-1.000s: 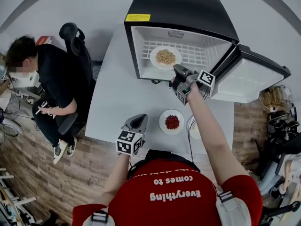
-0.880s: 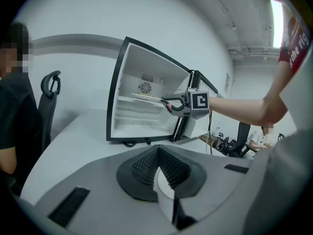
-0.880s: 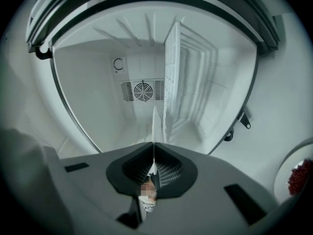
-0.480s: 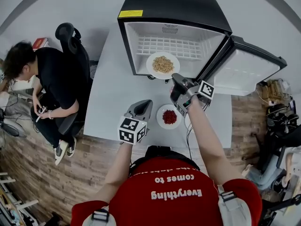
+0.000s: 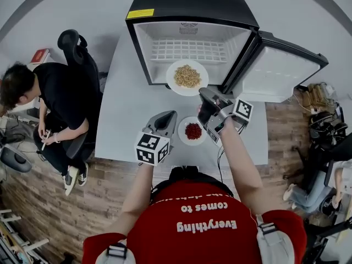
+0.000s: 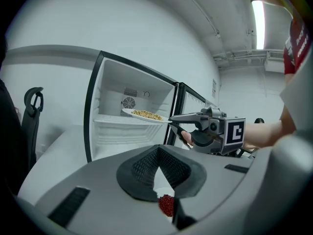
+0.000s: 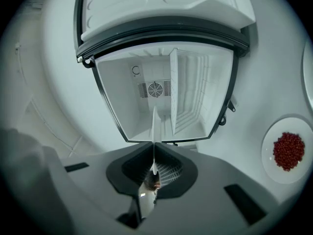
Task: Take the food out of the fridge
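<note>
We judge the job nearly done. The right gripper [image 5: 203,94] is clenched on the near rim of the plate of noodle-like food [image 5: 187,77], which hangs level at the mouth of the fridge [image 5: 192,4], just outside its opening and above the table [image 5: 124,114]. It is not yet set down. The plate of small red pieces [image 5: 193,131] already rests on the table in front of the fridge. The left gripper [image 5: 166,118], jaws together on nothing, hovers beside that plate. We count two plates of food, two grippers, one fridge with one door [image 5: 280,73] swung wide, and no further food on its wire shelf [image 5: 187,49].
</note>
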`<act>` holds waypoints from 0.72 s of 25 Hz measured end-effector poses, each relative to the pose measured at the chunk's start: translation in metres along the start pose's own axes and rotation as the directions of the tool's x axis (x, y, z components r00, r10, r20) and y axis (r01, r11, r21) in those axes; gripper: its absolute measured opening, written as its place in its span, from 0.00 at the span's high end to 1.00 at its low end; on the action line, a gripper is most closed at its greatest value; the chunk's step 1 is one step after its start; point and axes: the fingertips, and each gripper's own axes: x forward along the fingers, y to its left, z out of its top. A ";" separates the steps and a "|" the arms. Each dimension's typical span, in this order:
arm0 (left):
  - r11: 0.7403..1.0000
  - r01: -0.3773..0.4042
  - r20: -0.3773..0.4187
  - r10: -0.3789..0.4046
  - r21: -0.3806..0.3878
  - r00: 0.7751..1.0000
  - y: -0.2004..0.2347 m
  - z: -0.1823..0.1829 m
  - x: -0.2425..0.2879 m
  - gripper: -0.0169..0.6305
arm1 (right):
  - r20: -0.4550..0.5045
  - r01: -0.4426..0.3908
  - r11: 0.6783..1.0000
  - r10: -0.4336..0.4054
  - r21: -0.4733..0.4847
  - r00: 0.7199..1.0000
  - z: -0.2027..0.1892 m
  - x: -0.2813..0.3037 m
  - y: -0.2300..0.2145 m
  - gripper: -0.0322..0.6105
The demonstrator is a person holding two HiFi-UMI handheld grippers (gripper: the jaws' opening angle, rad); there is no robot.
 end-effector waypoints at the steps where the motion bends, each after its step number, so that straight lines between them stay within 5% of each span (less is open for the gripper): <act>1: 1.000 0.004 0.003 -0.004 -0.001 1.000 -0.002 0.001 0.000 0.98 | 0.000 -0.002 1.000 0.002 -0.007 1.000 -0.002 -0.004 0.002 0.92; 18: 0.998 0.056 0.002 -0.056 0.012 0.998 -0.034 0.000 -0.005 0.98 | -0.002 -0.082 0.997 0.082 0.000 0.997 -0.043 -0.082 0.014 0.92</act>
